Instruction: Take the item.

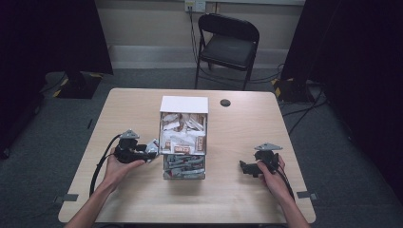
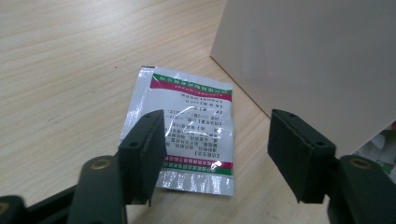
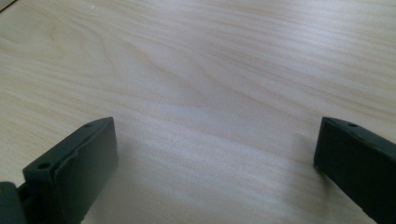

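A flat silver foil sachet with green and red bands and small printed text (image 2: 184, 133) lies on the pale wood-grain worktop (image 2: 60, 70), just beside the white side wall of a clear-fronted box packed with sachets (image 1: 184, 142). The left gripper (image 2: 215, 154) is low over the sachet with its black fingers (image 2: 142, 149) spread wide, one finger over the sachet's near left corner and the other out past its right edge, next to the box wall; nothing is clamped between them. In the high view this gripper (image 1: 151, 151) sits at the box's left side, held in the person's left hand (image 1: 119, 166). The right gripper (image 3: 215, 154) is well apart on the box's right, fingers wide over bare worktop, holding nothing.
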`<action>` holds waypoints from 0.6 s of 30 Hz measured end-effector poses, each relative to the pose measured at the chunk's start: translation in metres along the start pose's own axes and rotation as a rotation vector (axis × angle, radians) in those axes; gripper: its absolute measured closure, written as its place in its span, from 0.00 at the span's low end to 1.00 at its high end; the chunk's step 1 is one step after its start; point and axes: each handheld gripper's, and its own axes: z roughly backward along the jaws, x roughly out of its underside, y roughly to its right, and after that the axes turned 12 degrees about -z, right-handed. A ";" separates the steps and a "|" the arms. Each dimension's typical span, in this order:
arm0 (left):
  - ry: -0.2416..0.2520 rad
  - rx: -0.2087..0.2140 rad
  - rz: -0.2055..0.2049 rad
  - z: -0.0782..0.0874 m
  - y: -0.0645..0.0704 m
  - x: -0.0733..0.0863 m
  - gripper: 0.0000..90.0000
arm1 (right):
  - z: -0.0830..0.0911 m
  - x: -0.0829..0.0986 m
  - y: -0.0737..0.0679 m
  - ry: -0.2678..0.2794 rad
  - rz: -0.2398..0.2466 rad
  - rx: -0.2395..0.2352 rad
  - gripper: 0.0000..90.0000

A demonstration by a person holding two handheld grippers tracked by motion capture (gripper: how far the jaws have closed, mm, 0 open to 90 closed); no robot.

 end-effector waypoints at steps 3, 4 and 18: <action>0.004 -0.024 0.004 0.006 -0.003 0.000 0.32 | 0.000 0.000 0.000 0.000 0.000 0.000 0.00; 0.007 -0.031 0.008 0.008 -0.004 0.000 0.29 | 0.000 0.000 0.000 0.000 0.000 0.000 0.00; -0.002 -0.084 0.003 0.041 -0.002 0.001 0.20 | 0.000 0.000 0.000 0.000 0.000 0.000 0.00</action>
